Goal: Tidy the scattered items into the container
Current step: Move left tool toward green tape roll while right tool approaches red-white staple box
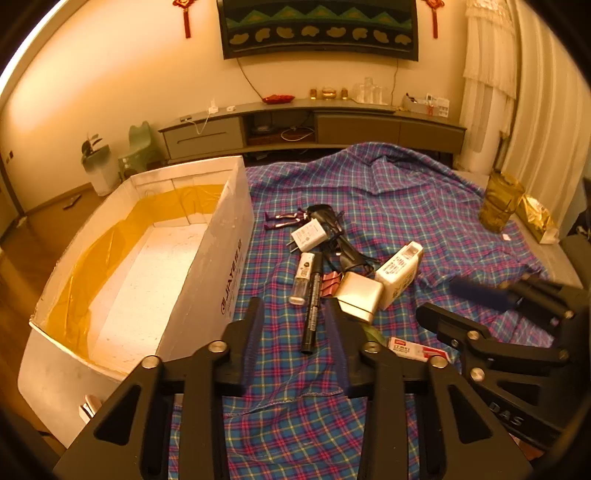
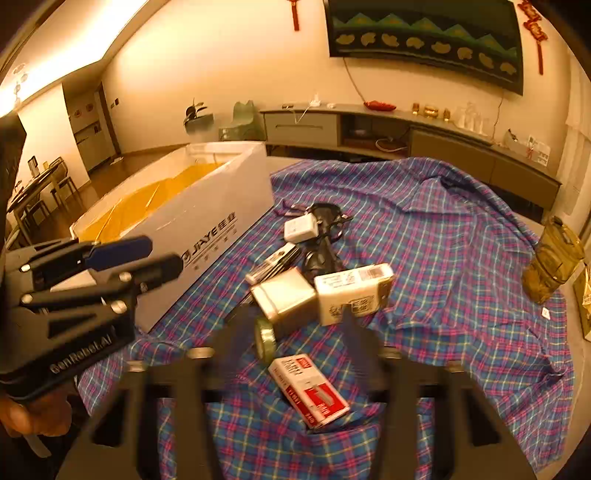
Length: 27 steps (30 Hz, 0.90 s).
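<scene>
While both my tools tilt down toward the bed, the left gripper hangs with its jaws apart and empty over a black marker, and the right gripper, blurred, has its jaws spread around a green tape roll without pressing it. Just beyond sit a red-and-white box, a metal tin, a white pack and a charger, all on a plaid cloth. My white container stands open to the left, just beside them, below a wall TV
</scene>
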Each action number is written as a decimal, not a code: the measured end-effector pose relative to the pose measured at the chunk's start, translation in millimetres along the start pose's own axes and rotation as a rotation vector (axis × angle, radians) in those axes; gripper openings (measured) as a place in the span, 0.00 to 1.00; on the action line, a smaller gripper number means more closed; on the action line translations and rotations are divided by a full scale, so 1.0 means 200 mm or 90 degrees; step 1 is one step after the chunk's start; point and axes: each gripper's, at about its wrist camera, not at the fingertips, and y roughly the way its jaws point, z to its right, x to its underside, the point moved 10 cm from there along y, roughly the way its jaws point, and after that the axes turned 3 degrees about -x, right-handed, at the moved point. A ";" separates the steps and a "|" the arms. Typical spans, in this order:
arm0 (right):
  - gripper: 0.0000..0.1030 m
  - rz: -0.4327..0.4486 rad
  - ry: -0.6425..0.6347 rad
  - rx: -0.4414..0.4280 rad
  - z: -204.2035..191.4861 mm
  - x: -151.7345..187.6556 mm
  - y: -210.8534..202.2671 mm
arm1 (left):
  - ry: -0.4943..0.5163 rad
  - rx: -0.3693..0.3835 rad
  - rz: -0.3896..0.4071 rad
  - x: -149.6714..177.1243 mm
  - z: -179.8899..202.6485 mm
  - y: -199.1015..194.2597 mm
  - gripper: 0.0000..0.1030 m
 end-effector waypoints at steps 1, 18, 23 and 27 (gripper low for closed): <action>0.29 -0.005 -0.010 -0.008 -0.01 -0.01 -0.01 | -0.004 0.002 -0.001 0.00 -0.01 -0.01 0.29; 0.17 -0.003 -0.054 -0.013 -0.22 -0.05 -0.10 | -0.037 0.002 0.020 -0.01 -0.15 -0.13 0.08; 0.17 0.007 -0.070 -0.024 -0.31 -0.06 -0.14 | -0.043 -0.010 0.028 -0.02 -0.20 -0.16 0.08; 0.18 0.009 -0.082 -0.032 -0.37 -0.05 -0.15 | -0.045 -0.019 0.033 -0.01 -0.24 -0.18 0.08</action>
